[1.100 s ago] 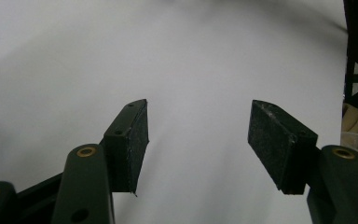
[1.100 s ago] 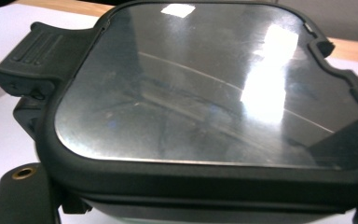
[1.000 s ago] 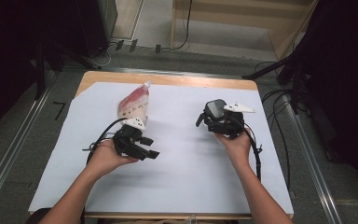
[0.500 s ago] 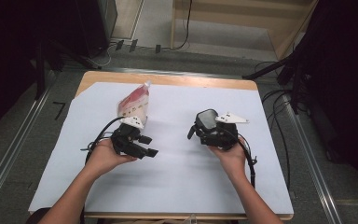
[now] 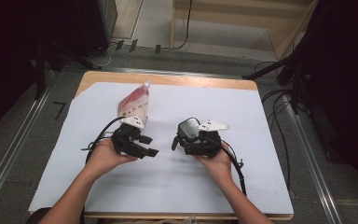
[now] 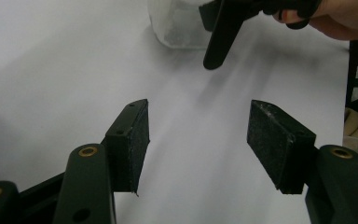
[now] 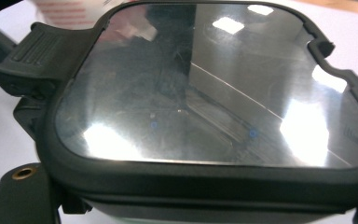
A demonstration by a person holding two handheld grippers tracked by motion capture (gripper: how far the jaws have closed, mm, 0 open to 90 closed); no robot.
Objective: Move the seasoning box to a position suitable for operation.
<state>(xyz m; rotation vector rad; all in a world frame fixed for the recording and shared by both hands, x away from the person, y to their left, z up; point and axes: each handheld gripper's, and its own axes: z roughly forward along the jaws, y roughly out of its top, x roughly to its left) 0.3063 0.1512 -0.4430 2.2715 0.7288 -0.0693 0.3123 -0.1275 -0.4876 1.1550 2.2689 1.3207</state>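
Right gripper point(image 5: 182, 140), just right of frame centre in the high view, is clamped on a clear container with a black-rimmed lid point(image 5: 189, 128); in its own view that glossy lid point(image 7: 205, 88) takes up nearly the whole picture. Left gripper point(image 5: 148, 145) sits just left of centre, jaws spread apart with only bare white sheet point(image 5: 177, 186) between the pads point(image 6: 137, 135). Left gripper view: the container point(image 6: 177, 23) is at top centre, with one black jaw of the right gripper beside it. Red-and-white pouch point(image 5: 134, 102) lies upper left of the sheet, behind the left gripper.
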